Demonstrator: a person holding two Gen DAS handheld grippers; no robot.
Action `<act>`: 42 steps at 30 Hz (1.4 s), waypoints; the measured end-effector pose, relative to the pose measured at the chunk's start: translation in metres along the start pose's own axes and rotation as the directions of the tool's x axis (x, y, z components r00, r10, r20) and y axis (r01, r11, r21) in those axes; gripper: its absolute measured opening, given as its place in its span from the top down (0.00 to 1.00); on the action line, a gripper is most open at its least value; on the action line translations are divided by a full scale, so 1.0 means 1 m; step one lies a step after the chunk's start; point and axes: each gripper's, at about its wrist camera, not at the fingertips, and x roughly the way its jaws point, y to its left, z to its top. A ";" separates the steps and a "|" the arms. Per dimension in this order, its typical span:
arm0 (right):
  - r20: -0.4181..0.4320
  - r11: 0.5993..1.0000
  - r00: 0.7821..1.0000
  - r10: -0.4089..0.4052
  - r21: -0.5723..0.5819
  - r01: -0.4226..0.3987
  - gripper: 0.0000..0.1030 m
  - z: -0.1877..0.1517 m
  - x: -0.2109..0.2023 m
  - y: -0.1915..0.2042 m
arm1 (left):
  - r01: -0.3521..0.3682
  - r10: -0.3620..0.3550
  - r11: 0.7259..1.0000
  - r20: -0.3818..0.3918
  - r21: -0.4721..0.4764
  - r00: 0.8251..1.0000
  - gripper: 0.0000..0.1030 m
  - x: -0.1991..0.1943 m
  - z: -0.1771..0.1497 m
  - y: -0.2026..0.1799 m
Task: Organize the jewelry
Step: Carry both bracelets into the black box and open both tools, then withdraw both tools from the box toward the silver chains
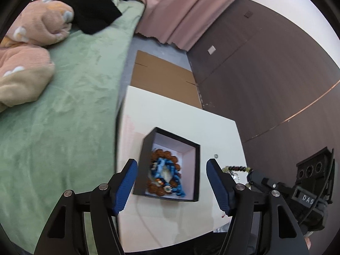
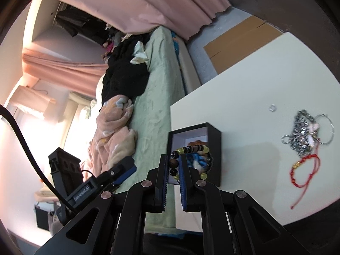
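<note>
Beaded bracelet (image 2: 192, 159) of dark brown, black and yellow-green beads, clamped between the two fingers of the right gripper (image 2: 172, 166); the loop hangs in front of the open black box (image 2: 214, 146) in the right wrist view. In the left wrist view the same bracelet (image 1: 237, 168) shows only as a short run of beads at the tip of the right gripper (image 1: 258, 177), just beside the box's right wall and off the table top.

Black box (image 1: 196, 165), square with a pale lining, standing on the white table (image 1: 170, 110). It holds a tangle of orange-brown beads (image 1: 167, 155) and blue beads (image 1: 170, 170).

Left gripper (image 1: 171, 180), its blue-padded fingers spread wide apart and holding nothing, poised above the box with one finger to either side of it.

Loose items on the table, well apart from the box: a small silver ring (image 2: 272, 107), a heap of silver chains and bangles (image 2: 306, 131), and a red cord bracelet (image 2: 303, 170) just beside the heap.

Surroundings: a bed with a green cover (image 1: 70, 97) along the table's edge, a pink blanket (image 1: 27, 48), pink curtains (image 2: 148, 2), and brown cardboard (image 1: 161, 74) beyond the table.
</note>
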 end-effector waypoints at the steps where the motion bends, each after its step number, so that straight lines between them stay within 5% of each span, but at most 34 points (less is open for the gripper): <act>1: -0.006 1.000 1.000 0.003 -0.008 -0.003 0.89 0.001 0.003 0.004 | -0.002 0.002 1.000 0.007 -0.008 1.000 0.34 -0.003 0.000 0.003; 9: -0.048 0.998 0.999 -0.025 -0.060 0.022 0.86 0.007 0.032 0.029 | -0.056 0.060 0.998 0.099 -0.041 0.993 0.34 -0.031 -0.006 0.017; 10: -0.057 0.997 0.997 -0.043 -0.062 0.039 0.80 0.008 0.036 0.030 | -0.065 0.068 0.997 0.108 -0.038 0.992 0.33 -0.032 -0.007 0.016; 12: -0.095 0.998 0.994 -0.051 -0.028 0.048 0.40 0.009 0.044 0.023 | -0.070 0.072 0.997 0.122 -0.024 0.990 0.31 -0.035 -0.009 0.015; 13: -0.093 0.999 0.995 -0.047 -0.015 0.046 0.37 0.009 0.044 0.019 | -0.073 0.075 0.997 0.124 -0.019 0.989 0.29 -0.036 -0.010 0.014; 19: -0.082 0.998 0.995 -0.064 -0.010 0.063 0.36 0.005 0.026 0.002 | -0.084 0.082 0.996 0.138 0.009 0.987 0.25 -0.035 -0.018 0.005; 25: -0.034 0.994 0.994 -0.105 -0.019 0.104 0.21 0.000 -0.007 -0.013 | -0.049 0.046 0.999 0.109 0.020 0.993 0.25 -0.030 -0.025 -0.010; 34: 0.004 0.987 0.987 -0.161 0.004 0.161 0.12 -0.009 -0.058 -0.037 | -0.035 0.027 0.985 0.050 0.169 0.998 0.25 -0.019 -0.033 -0.057; 38: 0.026 0.984 0.984 -0.177 0.036 0.176 0.12 -0.009 -0.079 -0.053 | -0.012 0.008 0.980 0.024 0.197 1.000 0.08 -0.013 -0.039 -0.074; 42: 0.051 0.979 0.979 -0.196 0.061 0.192 0.12 -0.013 -0.097 -0.069 | 0.019 -0.020 0.977 0.003 0.212 1.000 0.03 -0.006 -0.045 -0.091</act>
